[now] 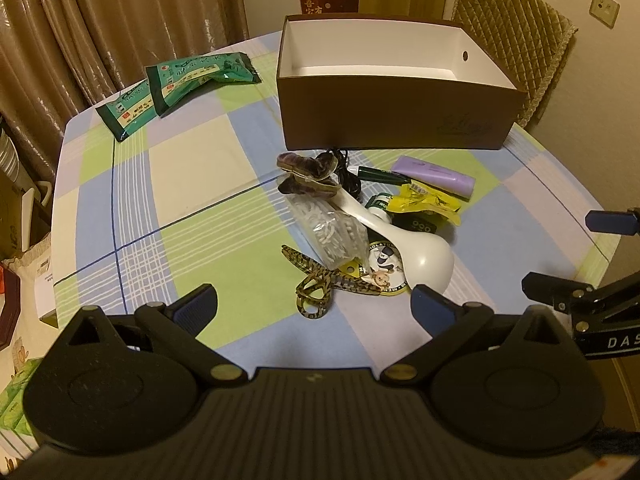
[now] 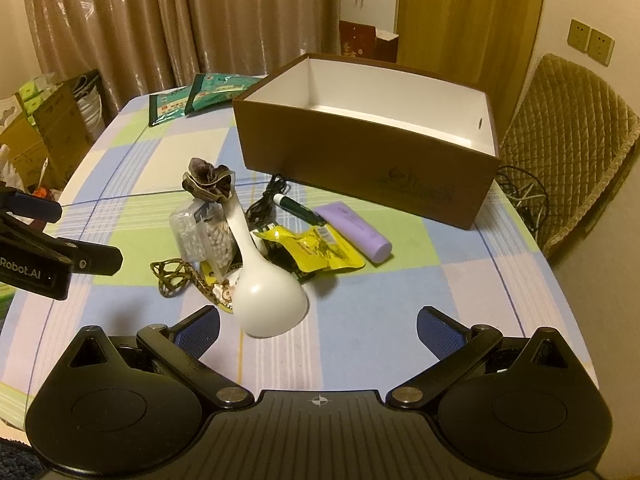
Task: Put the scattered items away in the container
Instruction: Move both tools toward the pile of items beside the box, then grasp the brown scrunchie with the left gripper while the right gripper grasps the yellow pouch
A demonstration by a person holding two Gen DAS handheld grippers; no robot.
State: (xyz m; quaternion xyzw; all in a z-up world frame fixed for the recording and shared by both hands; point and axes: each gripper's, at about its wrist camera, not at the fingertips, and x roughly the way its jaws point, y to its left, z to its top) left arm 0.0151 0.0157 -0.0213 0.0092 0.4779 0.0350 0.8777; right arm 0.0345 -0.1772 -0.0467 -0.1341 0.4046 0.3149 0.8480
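Observation:
A brown box [image 1: 392, 120] with a white inside stands open and empty at the far side of the table; it also shows in the right wrist view [image 2: 360, 160]. In front of it lies a pile: a white ladle [image 1: 416, 252] [image 2: 264, 292], a purple tube [image 1: 434, 176] [image 2: 356, 230], a yellow packet [image 1: 428, 202] [image 2: 316, 250], patterned scissors [image 1: 320, 284], a clear bag of white pieces [image 1: 332, 232] [image 2: 208, 236], a dark scrunchie [image 1: 308, 174] [image 2: 208, 180] and a marker [image 2: 298, 206]. My left gripper [image 1: 314, 306] and right gripper [image 2: 318, 326] are open and empty, just short of the pile.
Two green packets [image 1: 180, 84] [image 2: 200, 96] lie at the table's far left. A padded chair [image 2: 568, 140] stands behind the box on the right. Boxes and clutter [image 2: 48, 120] sit off the table's left edge. A black cable [image 2: 268, 196] lies by the marker.

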